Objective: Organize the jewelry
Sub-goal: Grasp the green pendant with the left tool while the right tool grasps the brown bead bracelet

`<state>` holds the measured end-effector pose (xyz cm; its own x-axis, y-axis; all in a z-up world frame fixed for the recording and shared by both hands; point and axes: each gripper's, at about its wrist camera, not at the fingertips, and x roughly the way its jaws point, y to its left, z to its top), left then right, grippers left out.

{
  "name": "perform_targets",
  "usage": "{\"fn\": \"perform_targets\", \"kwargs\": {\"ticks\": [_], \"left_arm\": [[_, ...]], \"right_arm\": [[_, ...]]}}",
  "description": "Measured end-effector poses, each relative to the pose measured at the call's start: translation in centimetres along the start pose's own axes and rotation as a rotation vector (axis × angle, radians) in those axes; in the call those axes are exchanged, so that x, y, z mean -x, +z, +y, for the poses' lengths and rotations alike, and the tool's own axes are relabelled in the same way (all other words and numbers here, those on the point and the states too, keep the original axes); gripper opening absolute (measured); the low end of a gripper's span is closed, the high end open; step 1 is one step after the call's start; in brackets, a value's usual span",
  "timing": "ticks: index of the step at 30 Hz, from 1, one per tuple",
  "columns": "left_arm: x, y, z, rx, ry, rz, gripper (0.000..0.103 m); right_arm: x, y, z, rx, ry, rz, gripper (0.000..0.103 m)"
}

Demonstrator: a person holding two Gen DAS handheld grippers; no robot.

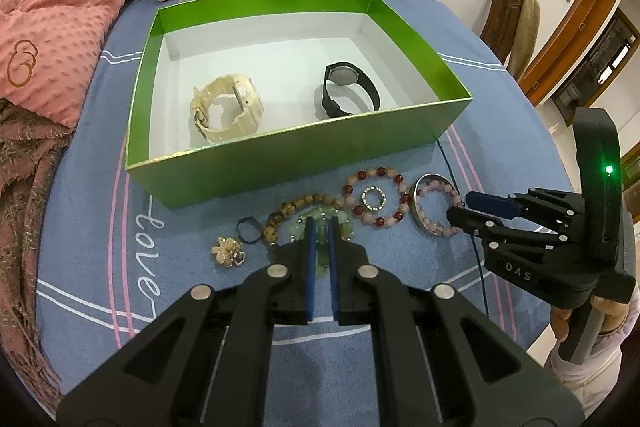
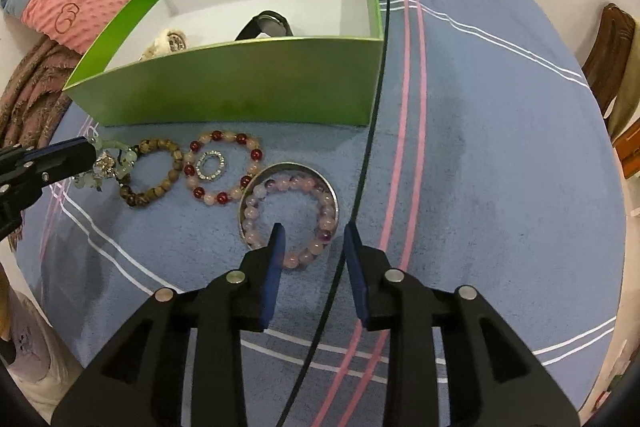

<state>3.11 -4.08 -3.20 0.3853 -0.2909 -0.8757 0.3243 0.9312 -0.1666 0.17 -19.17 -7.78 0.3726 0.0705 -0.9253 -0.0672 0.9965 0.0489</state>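
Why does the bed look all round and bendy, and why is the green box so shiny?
Left wrist view: the fisheye lens bows the blue striped bedsheet and darkens the corners; the glossy green cardboard box catches room light. Right wrist view: same bending, and the right claw casts soft shadows.

- Even, soft indoor light; colours read clearly.
- Faint shadows lie on the bed (image 2: pixel 500 147).
- A glossy sheen marks the green box (image 1: pixel 280 167).
- Strong fisheye bending, dark corners.

Two watches (image 1: pixel 228 111) in green box (image 1: pixel 304 163), beaded bracelets (image 1: pixel 376 201) and rings (image 1: pixel 374 197) lined up in front
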Motion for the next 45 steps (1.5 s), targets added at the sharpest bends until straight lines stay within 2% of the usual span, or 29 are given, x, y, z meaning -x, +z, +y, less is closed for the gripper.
{"fn": "perform_targets", "kwargs": {"ticks": [6, 12, 15, 17, 20, 25, 27, 29, 31, 33, 36, 38, 41, 45], "left_arm": [[-0.3, 0.0, 0.3, 0.007, -0.001, 0.009, 0.006], [0.7, 0.1, 0.4, 0.012, -0.001, -0.015, 0.006], [1.0, 0.0, 0.3, 0.005, -0.003, -0.019, 0.006], [0.9, -0.1, 0.3, 0.006, -0.006, -0.017, 0.006], [0.7, -0.3, 0.4, 0.01, -0.009, -0.01, 0.006], [0.5, -0.3, 0.7, 0.015, -0.015, -0.008, 0.006], [0.6, -0.3, 0.8, 0.016, -0.018, -0.01, 0.006], [0.9, -0.3, 1.1, 0.021, -0.016, -0.016, 0.006], [1.4, -0.3, 1.2, 0.027, -0.015, -0.026, 0.006], [2.1, -0.4, 1.3, 0.031, -0.016, -0.039, 0.006], [3.2, -0.6, 2.1, 0.048, -0.014, -0.064, 0.006], [3.8, -0.6, 2.9, 0.065, -0.007, -0.078, 0.006], [4.3, -0.8, 4.2, 0.088, 0.006, -0.085, 0.006], [4.3, -1.0, 5.2, 0.112, 0.001, -0.081, 0.006]], "right_arm": [[0.9, 0.1, 0.6, 0.021, -0.013, -0.046, 0.0], [2.8, 0.5, 1.4, 0.051, -0.014, -0.103, 0.0], [2.0, 0.6, 1.3, 0.043, 0.027, -0.047, 0.0], [1.4, 0.2, 1.1, 0.025, 0.063, -0.005, 0.005], [1.1, -0.8, 1.0, 0.013, 0.056, 0.018, 0.007], [1.2, -0.6, -0.1, -0.058, 0.05, 0.012, 0.007], [1.5, -0.4, 0.1, -0.066, 0.096, -0.006, 0.007], [2.0, 0.1, 1.3, -0.038, 0.117, -0.013, 0.008], [1.9, 0.7, 3.0, -0.014, 0.128, -0.018, 0.027], [1.5, 1.3, 5.1, 0.041, 0.143, -0.011, 0.037], [0.3, 2.0, 7.8, 0.094, 0.165, 0.008, 0.037], [-0.4, 2.4, 9.2, 0.137, 0.139, 0.001, 0.037], [-0.8, 3.8, 10.6, 0.195, 0.072, -0.055, 0.037], [-2.3, 5.4, 11.4, 0.251, 0.059, -0.05, 0.037]]}}
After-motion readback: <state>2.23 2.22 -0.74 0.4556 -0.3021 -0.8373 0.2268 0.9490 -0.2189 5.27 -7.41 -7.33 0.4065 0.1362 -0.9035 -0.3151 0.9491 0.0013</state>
